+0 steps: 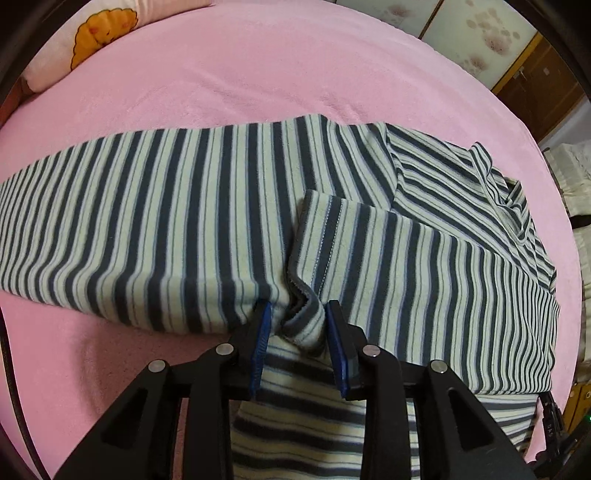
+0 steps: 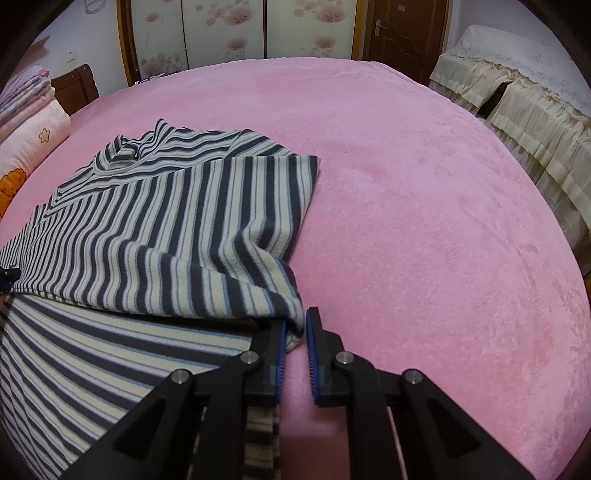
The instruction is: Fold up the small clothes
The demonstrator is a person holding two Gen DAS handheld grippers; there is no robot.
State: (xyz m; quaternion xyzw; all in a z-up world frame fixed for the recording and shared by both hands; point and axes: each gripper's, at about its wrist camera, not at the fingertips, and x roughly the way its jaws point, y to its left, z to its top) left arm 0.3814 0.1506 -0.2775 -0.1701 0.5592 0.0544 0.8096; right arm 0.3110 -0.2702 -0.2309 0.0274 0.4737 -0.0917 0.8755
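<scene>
Both grippers reach forward low over the bed, each with its two black fingers and blue pads pointing into the near edge of a striped shirt (image 1: 177,229). In the left wrist view, the left gripper (image 1: 297,314) has its jaws set partly apart, with a bunched fold of the shirt's edge, next to a stitched cuff (image 1: 325,236), sitting between the pads; the cloth fills the gap, yet whether the pads actually press it cannot be told. In the right wrist view, the right gripper (image 2: 295,321) has its jaws close together, and the corner of a raised fold of the shirt hangs between the fingertips, seemingly pinched there.

This shirt, in dark grey, cream and thin blue stripes, lies spread across the pink blanket (image 2: 424,206), with its collar (image 2: 123,149) at the far end in the right wrist view. One layer is folded over another, so its stripes run crosswise to those beneath. More striped cloth passes under both grippers toward the cameras.

Beyond it, a pink pillow with an orange cartoon print (image 1: 99,31) rests at the head of the bed. Floral sliding wardrobe doors (image 2: 236,29), a brown wooden door (image 2: 402,29) and a cream frilled cover (image 2: 517,103) stand past the bed.
</scene>
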